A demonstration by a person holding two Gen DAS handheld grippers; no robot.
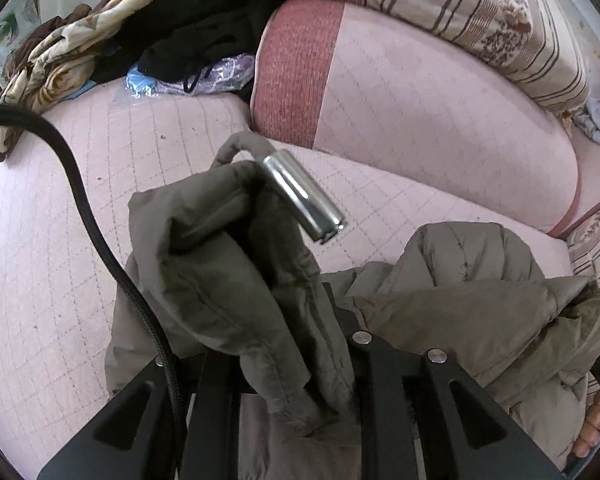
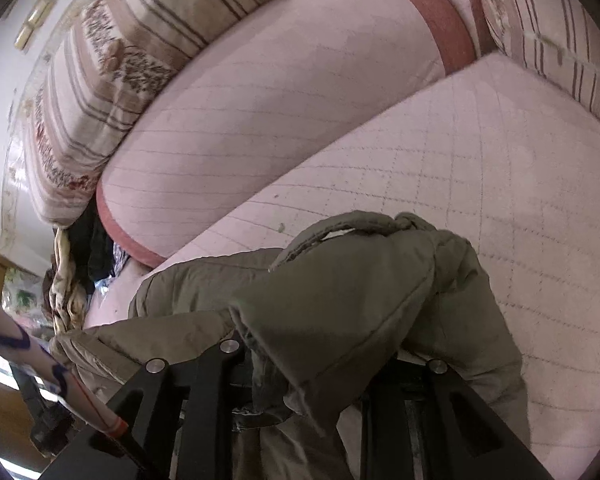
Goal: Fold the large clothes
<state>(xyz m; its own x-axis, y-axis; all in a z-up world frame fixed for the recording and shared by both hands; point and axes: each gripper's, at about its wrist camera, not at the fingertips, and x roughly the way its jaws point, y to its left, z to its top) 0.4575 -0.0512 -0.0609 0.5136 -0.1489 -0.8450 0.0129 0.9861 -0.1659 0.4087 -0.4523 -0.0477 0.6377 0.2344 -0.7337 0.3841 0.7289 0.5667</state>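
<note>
A large grey-olive padded jacket (image 1: 440,308) lies over the pink quilted sofa seat (image 1: 60,220). My left gripper (image 1: 296,364) is shut on a bunched jacket edge (image 1: 220,240), which stands up between the fingers. A drawcord with a silver metal toggle (image 1: 304,196) hangs off that edge. My right gripper (image 2: 324,364) is shut on another thick fold of the jacket (image 2: 340,300), with a cord loop (image 2: 360,224) at its top. The fabric hides both sets of fingertips.
A pink back cushion (image 1: 420,92) with a red band and a striped floral pillow (image 1: 480,8) stand behind. A pile of dark and patterned clothes (image 1: 160,40) sits at the far left. A black cable (image 1: 100,240) crosses the left wrist view. A hand (image 1: 592,428) shows at the right edge.
</note>
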